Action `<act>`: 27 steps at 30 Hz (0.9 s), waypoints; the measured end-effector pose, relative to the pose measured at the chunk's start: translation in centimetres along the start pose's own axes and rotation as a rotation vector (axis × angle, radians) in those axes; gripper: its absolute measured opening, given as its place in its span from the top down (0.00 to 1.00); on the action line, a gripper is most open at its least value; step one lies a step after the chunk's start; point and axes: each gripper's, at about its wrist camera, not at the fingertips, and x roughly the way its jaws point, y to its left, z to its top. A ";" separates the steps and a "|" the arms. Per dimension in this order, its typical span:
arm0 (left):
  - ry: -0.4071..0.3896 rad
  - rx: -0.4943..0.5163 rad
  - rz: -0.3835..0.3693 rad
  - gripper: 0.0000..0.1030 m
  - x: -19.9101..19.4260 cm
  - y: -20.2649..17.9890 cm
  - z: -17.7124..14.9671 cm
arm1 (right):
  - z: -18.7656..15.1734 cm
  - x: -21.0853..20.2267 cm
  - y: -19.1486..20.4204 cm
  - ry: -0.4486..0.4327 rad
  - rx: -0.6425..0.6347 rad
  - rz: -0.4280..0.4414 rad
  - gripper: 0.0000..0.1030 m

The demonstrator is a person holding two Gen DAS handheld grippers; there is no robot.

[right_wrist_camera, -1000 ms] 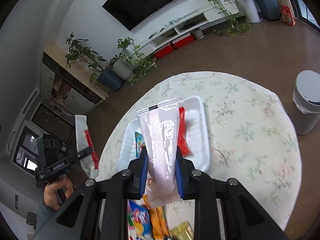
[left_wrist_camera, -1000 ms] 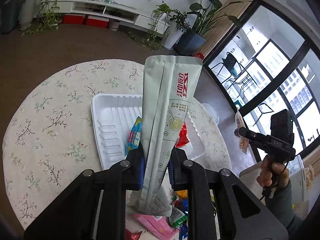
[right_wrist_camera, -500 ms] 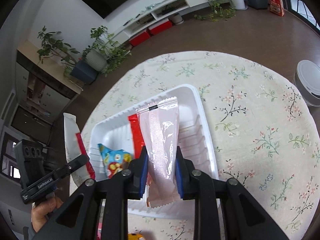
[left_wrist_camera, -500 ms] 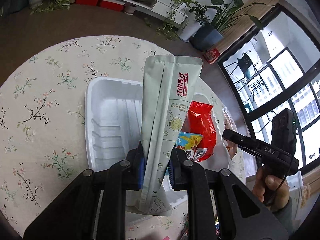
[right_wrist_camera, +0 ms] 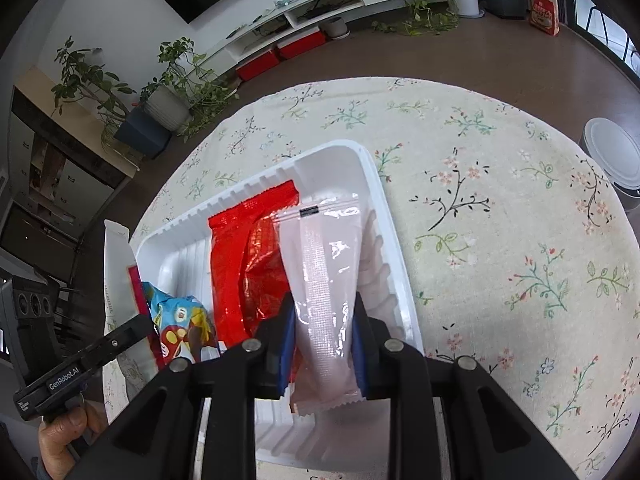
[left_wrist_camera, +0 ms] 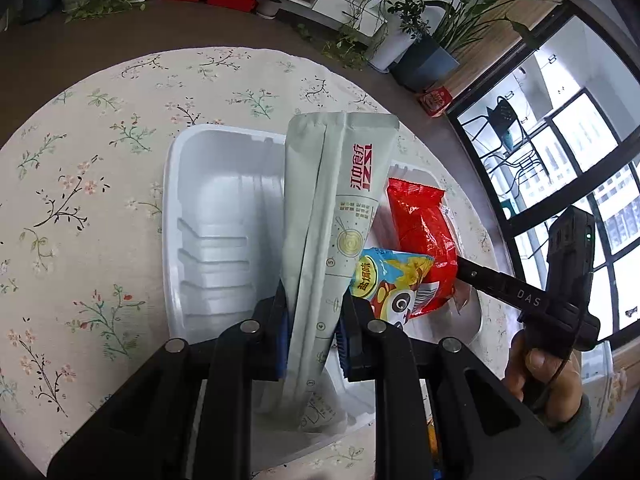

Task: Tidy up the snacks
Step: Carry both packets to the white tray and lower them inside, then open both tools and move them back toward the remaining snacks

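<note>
A white plastic tray [left_wrist_camera: 208, 216] lies on the round floral table; it also shows in the right wrist view [right_wrist_camera: 372, 184]. In it lie a red packet [left_wrist_camera: 424, 240] and a blue-and-yellow snack bag [left_wrist_camera: 388, 280]. My left gripper [left_wrist_camera: 312, 328] is shut on a long pale green packet [left_wrist_camera: 336, 216], held over the tray's middle. My right gripper [right_wrist_camera: 324, 332] is shut on a pink translucent packet [right_wrist_camera: 324, 264], held over the tray's right part beside the red packet [right_wrist_camera: 244, 256]. The blue bag [right_wrist_camera: 180, 320] lies at the tray's left.
The floral tablecloth [right_wrist_camera: 500, 200] spreads around the tray. A white bin [right_wrist_camera: 616, 156] stands off the table's right edge. Plants and a low TV shelf [right_wrist_camera: 304, 20] line the far wall. Windows [left_wrist_camera: 560, 152] are to the right.
Both grippers have moved forward and down over the tray with their packets still held. The tray and the snacks in it now look much closer and larger.
</note>
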 end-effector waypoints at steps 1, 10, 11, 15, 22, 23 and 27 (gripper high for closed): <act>0.002 0.000 0.005 0.84 0.1 0.0 0.0 | 0.0 0.2 0.1 0.003 -0.005 -0.004 0.73; 0.005 -0.012 0.044 0.83 0.0 -0.1 -0.5 | -0.2 0.7 0.4 0.009 -0.037 -0.036 0.69; 0.005 -0.014 0.049 0.82 0.0 0.1 -0.6 | -0.2 0.7 0.5 0.009 -0.041 -0.042 0.70; -0.004 -0.016 0.058 0.64 -0.2 0.0 -0.6 | -0.3 0.7 0.7 0.005 -0.052 -0.053 0.68; -0.038 0.008 0.059 0.40 -1.0 -1.0 -0.4 | -0.7 0.0 1.2 -0.010 -0.076 -0.065 0.58; -0.042 0.012 0.060 0.37 -1.2 -1.2 -0.4 | -0.7 -0.2 1.3 -0.014 -0.081 -0.068 0.56; -0.055 0.017 0.062 0.28 -1.8 -1.2 -0.5 | -0.8 -1.0 1.7 -0.035 -0.094 -0.083 0.41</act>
